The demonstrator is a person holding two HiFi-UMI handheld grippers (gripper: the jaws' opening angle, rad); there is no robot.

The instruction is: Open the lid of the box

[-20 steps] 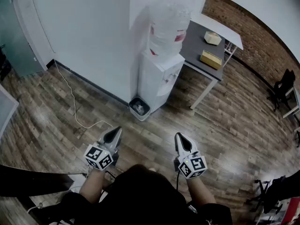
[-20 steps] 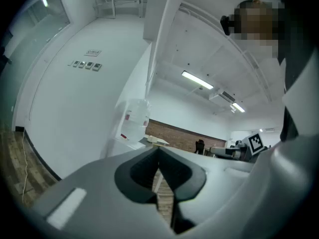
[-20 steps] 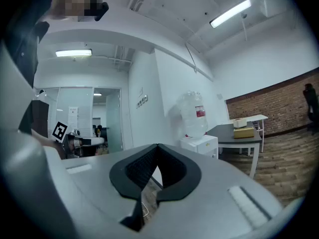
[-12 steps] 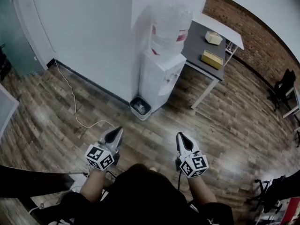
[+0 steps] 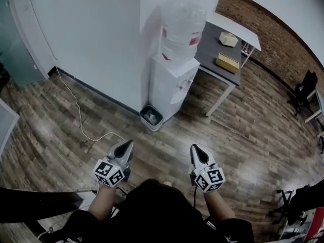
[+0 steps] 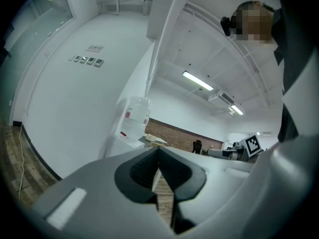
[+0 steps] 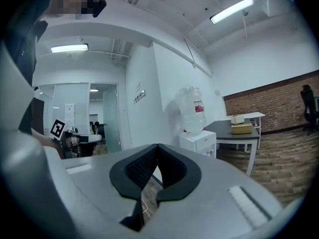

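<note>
Approach step: cross the wood floor (image 5: 243,135) to the grey table (image 5: 207,47), reach the yellow box (image 5: 227,62), probably the target, then spread the left gripper (image 5: 127,145) and right gripper (image 5: 196,150), both pinched closed and empty.

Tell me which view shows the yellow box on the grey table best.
Head view: the yellow box lies whole on the grey table, top and one side visible. The right gripper view shows it side-on, smaller. In the left gripper view it is too small to tell.
</note>
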